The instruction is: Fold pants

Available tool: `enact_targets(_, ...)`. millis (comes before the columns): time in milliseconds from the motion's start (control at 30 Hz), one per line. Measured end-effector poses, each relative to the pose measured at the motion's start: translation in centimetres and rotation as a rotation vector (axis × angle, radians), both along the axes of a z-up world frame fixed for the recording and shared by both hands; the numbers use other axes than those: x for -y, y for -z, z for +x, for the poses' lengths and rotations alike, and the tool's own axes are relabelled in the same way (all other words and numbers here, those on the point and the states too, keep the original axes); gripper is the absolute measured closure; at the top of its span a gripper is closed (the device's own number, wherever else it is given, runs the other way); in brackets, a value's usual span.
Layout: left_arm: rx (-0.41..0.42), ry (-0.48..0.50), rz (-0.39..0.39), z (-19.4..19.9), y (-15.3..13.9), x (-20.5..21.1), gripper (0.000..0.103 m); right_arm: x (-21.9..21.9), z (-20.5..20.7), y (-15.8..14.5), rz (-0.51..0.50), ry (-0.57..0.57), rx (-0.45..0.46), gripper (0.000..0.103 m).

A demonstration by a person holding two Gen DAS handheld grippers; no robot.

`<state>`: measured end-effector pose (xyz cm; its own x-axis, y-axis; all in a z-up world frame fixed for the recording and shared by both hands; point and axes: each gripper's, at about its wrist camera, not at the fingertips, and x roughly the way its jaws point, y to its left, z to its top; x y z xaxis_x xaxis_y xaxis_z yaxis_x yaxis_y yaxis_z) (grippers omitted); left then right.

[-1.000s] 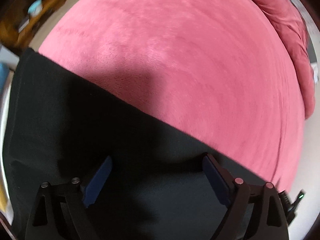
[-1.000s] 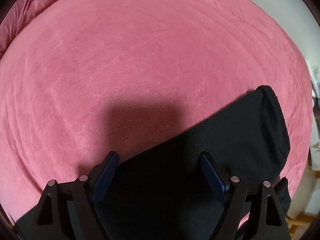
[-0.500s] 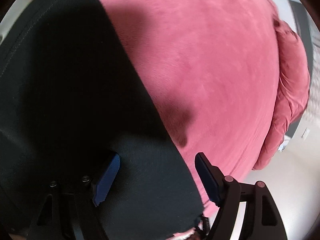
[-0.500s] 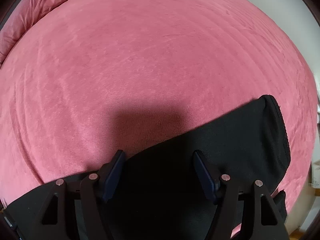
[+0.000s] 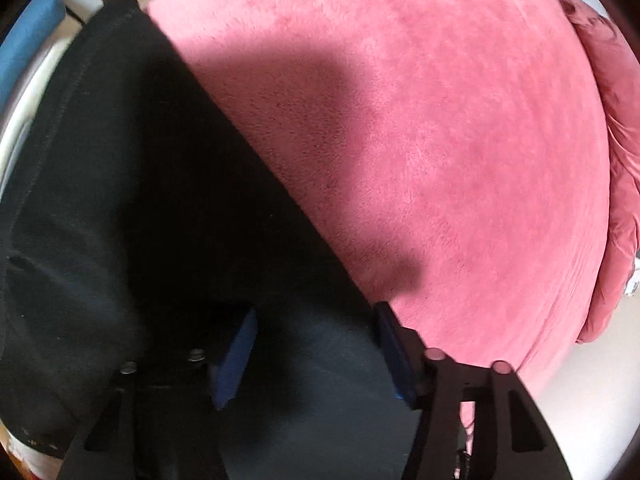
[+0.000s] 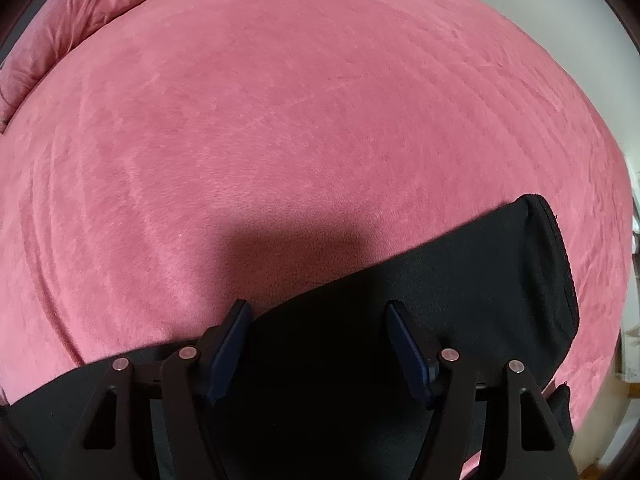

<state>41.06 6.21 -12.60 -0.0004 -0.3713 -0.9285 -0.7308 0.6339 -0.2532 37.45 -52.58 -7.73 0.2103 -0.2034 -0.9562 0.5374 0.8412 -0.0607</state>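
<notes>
Left wrist view first: at the far left edge a blue padded object [image 5: 24,52] peeks in beside something white, blurred and hard to read. Moving right, the black soft-fabric pants [image 5: 132,208] lie flat on the pink plush bed cover [image 5: 460,128], a stitched hem running down their left border and their straight edge cutting diagonally from upper left to lower right. Low in the frame, the left tool [image 5: 314,344] hangs over the dark cloth with its blue-padded fingers [image 5: 236,356] spread apart, nothing pinched between them; the right-hand finger sits right at the pants' edge where black meets pink. A dark shadow falls on the cover just above it. Further right, a bunched pink quilt [image 5: 616,160] runs along the bed's far side.

Over to the right wrist view: the same quilt [image 6: 72,28] is crumpled in the upper left corner, then the wide pink cover [image 6: 320,120] fills the middle. Along the bottom the pants [image 6: 460,280] stretch as a black band from the lower left, rising to a rounded, seamed end at the right. The right tool [image 6: 318,340] hovers over that band, fingers [image 6: 230,344] held wide, gripping nothing; whether the tips touch the cloth I cannot tell. At the extreme right edge, pale floor and a strip of wood show.
</notes>
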Motion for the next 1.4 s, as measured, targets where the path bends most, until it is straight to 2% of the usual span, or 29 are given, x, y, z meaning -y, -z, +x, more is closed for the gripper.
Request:
enact_targets(33, 0.017, 0.000, 0.020, -0.9, -0.3, 0.4, 0.058, -0.1, -0.2, -0.1, 0.000, -0.014, 0.007, 0.042)
enact_targets(100, 0.072, 0.009, 0.038, -1.7, -0.8, 0.6, 0.079, -0.1, -0.5, -0.5, 0.004, -0.034, 0.020, 0.050)
enact_targets(133, 0.116, 0.023, 0.040, -2.3, -1.1, 0.7, 0.083, -0.1, -0.7, -0.7, 0.007, -0.050, 0.028, 0.056)
enact_targets(233, 0.238, 0.036, 0.015, -4.0, -1.5, 0.8, 0.088, 0.0, -1.4, -1.1, 0.031, -0.074, 0.071, 0.075)
enact_targets(267, 0.279, 0.034, 0.000, -5.0, -0.8, -0.4, 0.089, 0.1, -1.6, -1.1, 0.043, -0.078, 0.083, 0.081)
enact_targets(367, 0.383, 0.023, -0.049, -6.9, -1.3, -0.7, 0.090, 0.5, -2.5, -1.5, 0.089, -0.076, 0.123, 0.088)
enact_targets(667, 0.552, -0.069, -0.248, -14.3, -3.4, -5.2, 0.091, 3.2, -8.2, -3.4, 0.313, 0.061, 0.325, 0.095)
enact_targets(733, 0.582, -0.055, -0.272, -15.8, -2.2, -4.6, 0.091, 3.4, -10.2, -4.1, 0.352, 0.079, 0.372, 0.096)
enact_targets(900, 0.679, -0.023, -0.332, -20.5, -3.8, -7.3, 0.091, 3.6, -15.5, -5.9, 0.424, 0.091, 0.492, 0.096)
enact_targets(967, 0.711, -0.034, -0.365, -20.4, -4.3, -7.9, 0.091, 3.4, -18.3, -6.6, 0.451, 0.096, 0.545, 0.096)
enact_targets(1000, 0.731, -0.034, -0.383, -21.8, -4.4, -8.3, 0.091, 3.4, -19.6, -7.0, 0.460, 0.100, 0.562, 0.096)
enact_targets(1233, 0.774, 0.014, -0.408, -28.0, -3.5, -9.2, 0.091, 3.9, -28.9, -6.2, 0.527, 0.126, 0.639, 0.096)
enact_targets(1400, 0.799, 0.056, -0.352, -30.7, -1.5, -8.6, 0.091, 3.6, -33.1, -3.1, 0.524, 0.135, 0.642, 0.096)
